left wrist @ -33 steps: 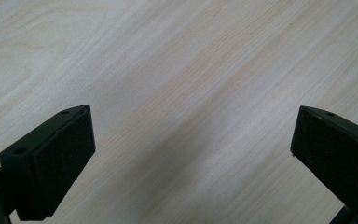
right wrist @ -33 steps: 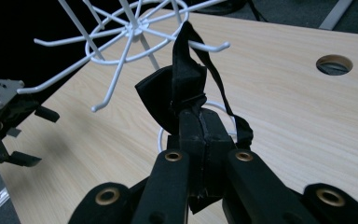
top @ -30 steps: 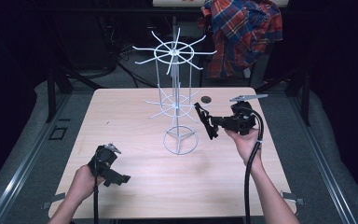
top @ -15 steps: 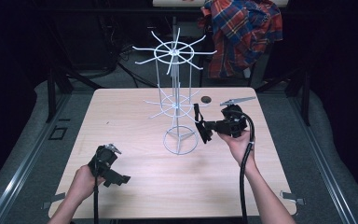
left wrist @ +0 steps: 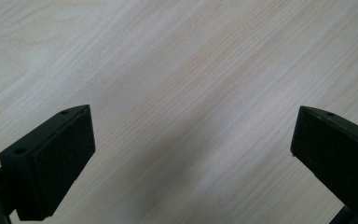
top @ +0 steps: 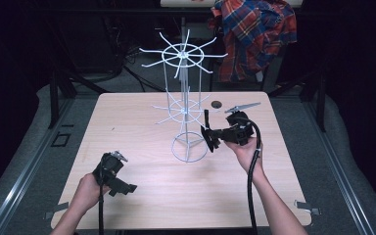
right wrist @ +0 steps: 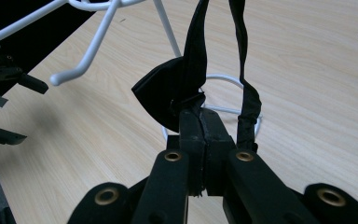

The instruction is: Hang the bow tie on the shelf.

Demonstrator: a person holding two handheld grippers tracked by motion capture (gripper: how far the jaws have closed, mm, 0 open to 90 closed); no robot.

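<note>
Right gripper (top: pixel 210 138) clamps a black fabric strap (right wrist: pixel 192 79) beside the white wire rack (top: pixel 185 112); left gripper (left wrist: pixel 193 154), jaws wide apart, rests at the table (top: pixel 137 117) near-left.

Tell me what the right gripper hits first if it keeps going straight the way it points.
Probably the white wire rack: the right gripper, shut on a black strap, points at its base ring, though depth is unclear.
</note>
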